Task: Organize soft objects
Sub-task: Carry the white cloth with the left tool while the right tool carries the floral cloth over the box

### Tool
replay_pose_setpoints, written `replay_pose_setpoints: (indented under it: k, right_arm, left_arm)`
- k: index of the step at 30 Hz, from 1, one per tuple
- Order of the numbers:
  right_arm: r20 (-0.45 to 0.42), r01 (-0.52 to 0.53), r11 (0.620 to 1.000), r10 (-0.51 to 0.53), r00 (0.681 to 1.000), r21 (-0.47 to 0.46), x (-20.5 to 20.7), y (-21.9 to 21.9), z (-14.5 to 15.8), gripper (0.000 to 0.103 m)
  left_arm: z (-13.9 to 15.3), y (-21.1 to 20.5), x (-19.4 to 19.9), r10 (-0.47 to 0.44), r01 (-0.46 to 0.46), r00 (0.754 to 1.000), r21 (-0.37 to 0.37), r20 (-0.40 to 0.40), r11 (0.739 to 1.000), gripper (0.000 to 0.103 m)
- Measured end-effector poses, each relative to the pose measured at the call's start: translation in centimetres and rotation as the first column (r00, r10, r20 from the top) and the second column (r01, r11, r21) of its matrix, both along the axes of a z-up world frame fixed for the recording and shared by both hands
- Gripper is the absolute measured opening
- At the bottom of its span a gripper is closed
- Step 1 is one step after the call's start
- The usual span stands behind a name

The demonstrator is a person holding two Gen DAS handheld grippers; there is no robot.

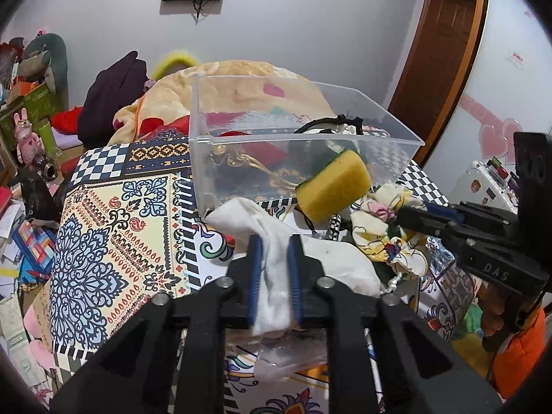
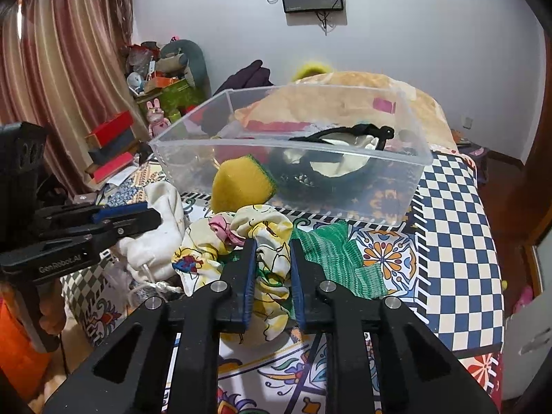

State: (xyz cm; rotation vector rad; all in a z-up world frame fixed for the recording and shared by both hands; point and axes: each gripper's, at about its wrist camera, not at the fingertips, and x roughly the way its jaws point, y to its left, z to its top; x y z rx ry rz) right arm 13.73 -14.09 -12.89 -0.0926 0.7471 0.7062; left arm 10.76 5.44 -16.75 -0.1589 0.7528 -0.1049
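My left gripper (image 1: 274, 241) is shut on a white cloth (image 1: 310, 255) that lies on the patterned bedspread in front of the clear plastic bin (image 1: 214, 151). My right gripper (image 2: 272, 245) is shut on a yellow floral cloth (image 2: 269, 231); it also shows in the left wrist view (image 1: 386, 227). A yellow sponge with a green pad (image 1: 333, 186) leans against the bin's front wall (image 2: 241, 186). A green knitted cloth (image 2: 331, 258) lies to the right of the floral cloth. A black and cream item (image 2: 331, 162) sits inside the bin.
The bin stands on a bed with a patterned cover (image 1: 117, 227). A beige blanket heap (image 2: 362, 86) lies behind the bin. Cluttered boxes and toys (image 2: 158, 93) fill the far left. A wooden door (image 1: 438, 51) is at the right.
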Motion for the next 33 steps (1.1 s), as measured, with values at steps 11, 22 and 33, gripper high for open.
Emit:
replay_pose_setpoints:
  k: [11, 22, 33]
  right_arm:
    - [0.074, 0.024, 0.999, -0.028, 0.997, 0.046, -0.8, -1.2, 2.9, 0.014]
    - [0.166, 0.079, 0.993, -0.093, 0.982, 0.092, 0.0, -2.9, 6.6, 0.014]
    - [0.228, 0.112, 0.987, -0.137, 0.964, 0.119, 2.2, -2.7, 8.7, 0.014]
  left_arm:
    - [3.0, 0.0, -2.1, 0.018, -0.018, 0.997, 0.003, 0.072, 1.000, 0.003]
    - [8.3, 0.3, -2.0, 0.029, -0.036, 0.978, 0.028, 0.207, 0.999, 0.003]
    - [12.7, 0.4, 0.4, 0.048, -0.065, 0.945, 0.043, 0.322, 0.997, 0.003]
